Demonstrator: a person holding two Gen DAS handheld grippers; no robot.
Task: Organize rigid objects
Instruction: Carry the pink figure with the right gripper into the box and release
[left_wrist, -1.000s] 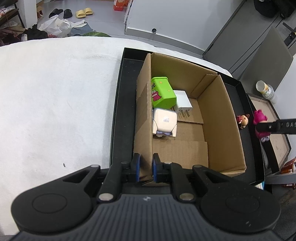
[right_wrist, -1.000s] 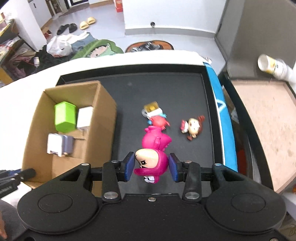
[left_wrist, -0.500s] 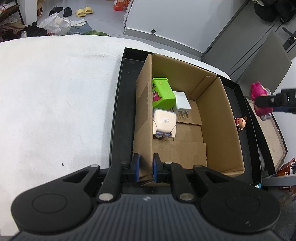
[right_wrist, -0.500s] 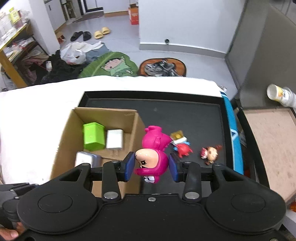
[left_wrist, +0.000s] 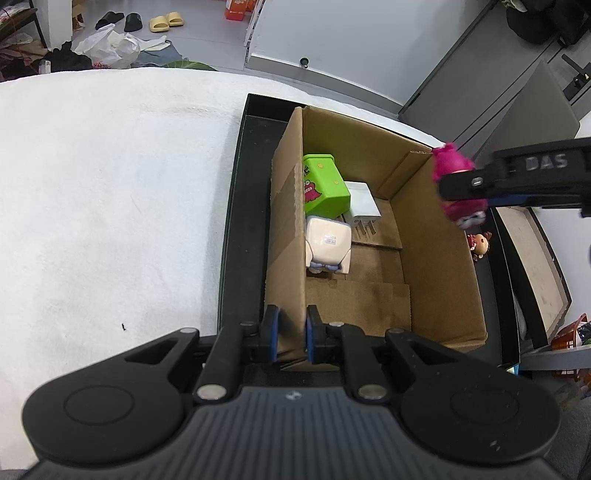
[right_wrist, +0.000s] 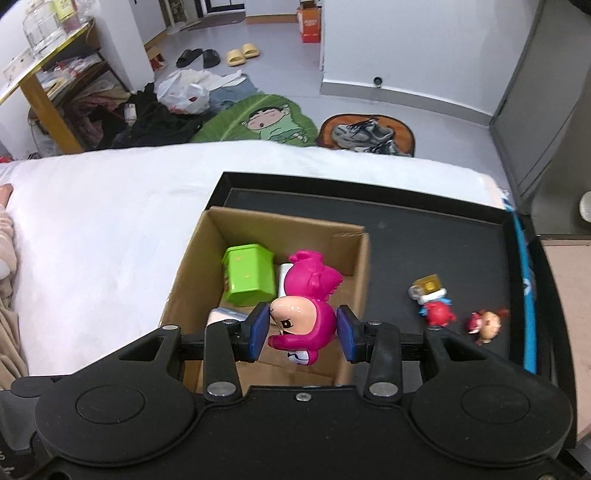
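The left gripper (left_wrist: 288, 334) is clenched on the near left wall of the cardboard box (left_wrist: 439, 266), its blue fingers (left_wrist: 272, 332) pressing the cardboard from both sides at 6 o'clock in the left wrist view. The box stands open in a black tray (left_wrist: 240, 206) that lies on a white bed (left_wrist: 110, 192).

The right gripper (right_wrist: 301, 330) is grasping a pink toy figure (right_wrist: 303, 310) by its head, with the figure hanging upside down between the fingers (right_wrist: 258, 330). In the right wrist view the toy is over the open box (right_wrist: 192, 258), toward the box's right half. From the left wrist view the same toy (left_wrist: 456, 184) shows at 3 o'clock, above the box's right wall, with the black arm of the right gripper (left_wrist: 517, 177) reaching in from the right edge.

Inside the box, against its left wall, a green tin (left_wrist: 325, 186) lies at the far end, a white charger (left_wrist: 364, 203) is just beside it with its prongs toward the camera, and a white cube toy (left_wrist: 328, 245) sits nearer. The box floor to the right of these is bare cardboard.

On the tray, right of the box at 3 o'clock in the right wrist view, a red toy (right_wrist: 436, 308) with a yellow-topped piece lies near a small brown figure (right_wrist: 487, 325). Shoes, slippers and a green mat (right_wrist: 258, 122) lie on the floor beyond the bed.
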